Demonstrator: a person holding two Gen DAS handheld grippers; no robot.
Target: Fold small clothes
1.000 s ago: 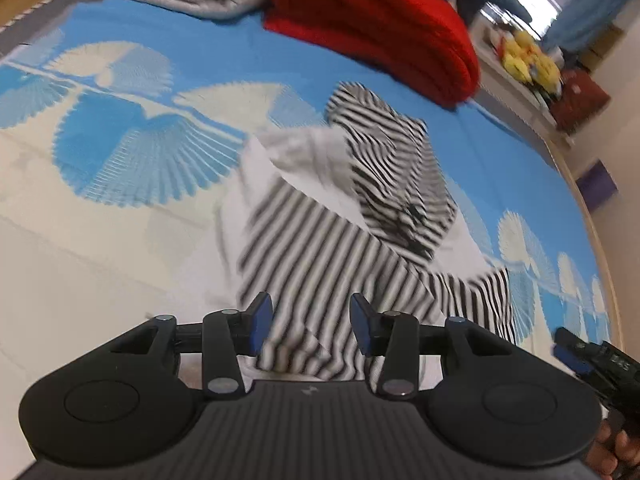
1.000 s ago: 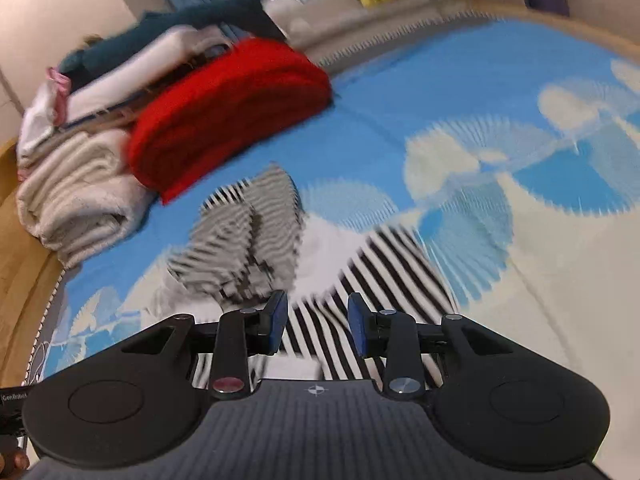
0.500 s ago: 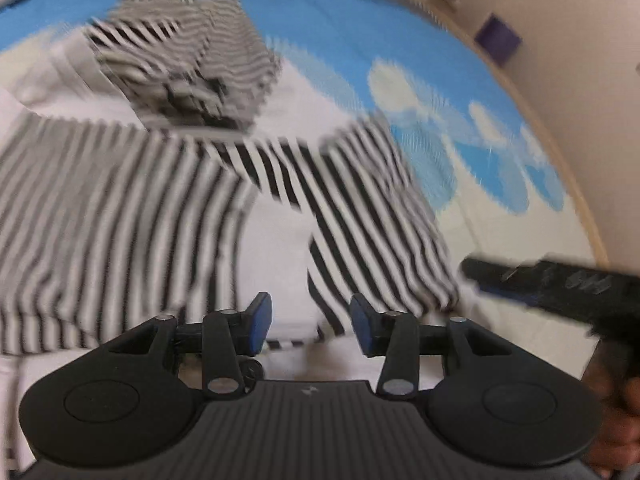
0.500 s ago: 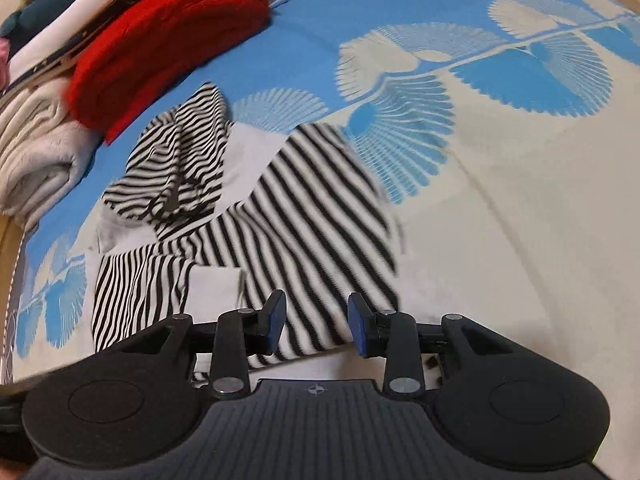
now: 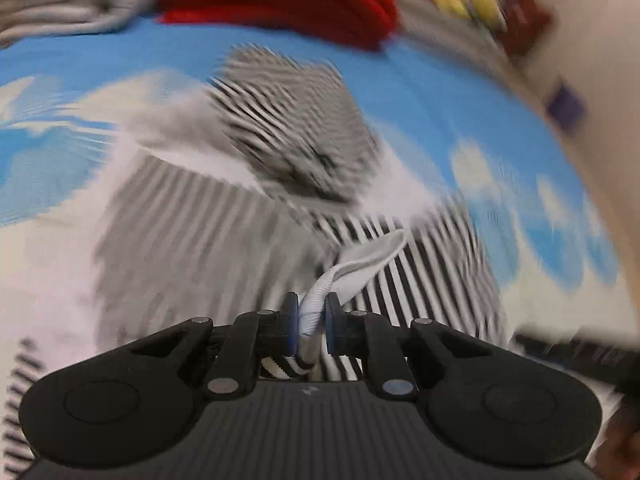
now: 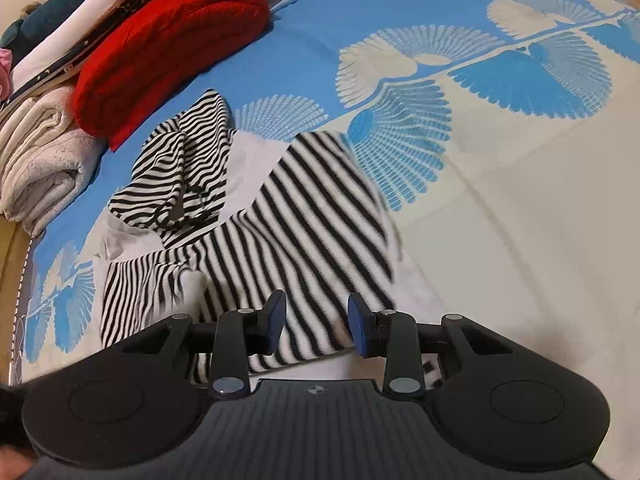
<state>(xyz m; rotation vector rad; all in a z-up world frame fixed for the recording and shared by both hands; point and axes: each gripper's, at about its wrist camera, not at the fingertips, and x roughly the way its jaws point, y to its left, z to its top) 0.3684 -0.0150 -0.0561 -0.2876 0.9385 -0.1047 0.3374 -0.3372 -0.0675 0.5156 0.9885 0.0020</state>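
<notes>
A small black-and-white striped hooded top lies spread on the blue and cream patterned bed cover, hood toward the far side. My left gripper is shut on the top's white ribbed hem, which bunches up between the pads. The left wrist view is blurred by motion. My right gripper is open and empty, just above the near hem of the striped top. The right gripper shows as a dark blur at the right edge of the left wrist view.
A folded red knit lies beyond the hood, with a cream folded blanket and a stack of other clothes at the far left. The wooden bed edge runs along the left.
My left gripper has closed on the white hem and is swinging, blurring its view. My right gripper has stayed open and shifted slightly nearer the hem.
</notes>
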